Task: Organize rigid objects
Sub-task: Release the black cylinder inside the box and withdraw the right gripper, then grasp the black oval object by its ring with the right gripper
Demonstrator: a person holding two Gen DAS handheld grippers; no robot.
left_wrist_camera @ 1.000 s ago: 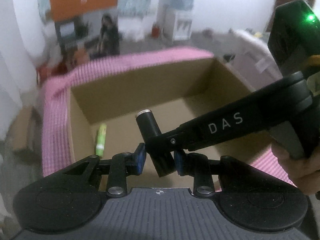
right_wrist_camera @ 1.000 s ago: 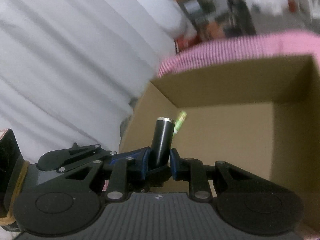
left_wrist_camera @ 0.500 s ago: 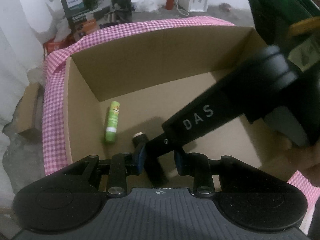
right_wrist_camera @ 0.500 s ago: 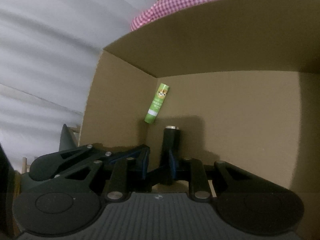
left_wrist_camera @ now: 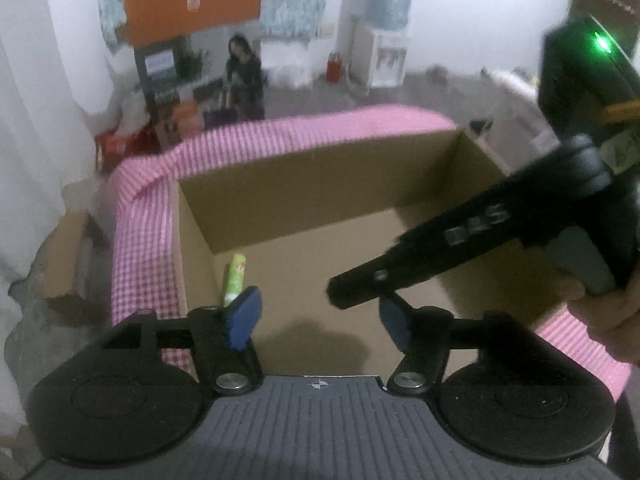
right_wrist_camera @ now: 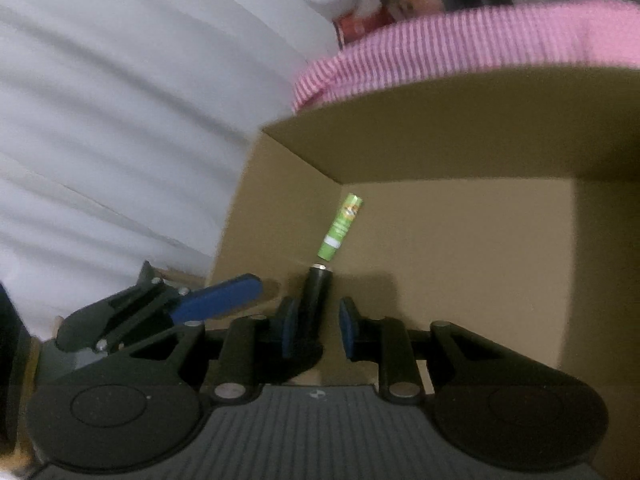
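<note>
Two blue pads of the left gripper (left_wrist_camera: 320, 320) spread wide, just now opening, with nothing between them. From the left wrist: green tube (left_wrist_camera: 236, 276) lying on the floor of the cardboard box (left_wrist_camera: 312, 176), at eleven o'clock from the left-hand pad and partly hidden behind it; right gripper (left_wrist_camera: 360, 286) reaching in from three o'clock, its black finger tip just above the right-hand pad, held by a hand (left_wrist_camera: 612, 320) at the edge; pink checked cloth (left_wrist_camera: 140, 240) draped round the box from nine to one o'clock; beyond it, at twelve, a blurred room with an orange board (left_wrist_camera: 192, 4), a water dispenser (left_wrist_camera: 384, 40) at one o'clock and a small carton (left_wrist_camera: 64, 256) at nine.

From the right wrist: jaws parted a little, just now opening; black cylinder (right_wrist_camera: 316, 300) between the pads, close against the left-hand one, clear of the right-hand one, pointing to twelve o'clock with its metal-rimmed end just short of the green tube; tube slanting toward one o'clock near the box's far left corner; white curtain (right_wrist_camera: 120, 120) filling nine to eleven o'clock outside the box.
</note>
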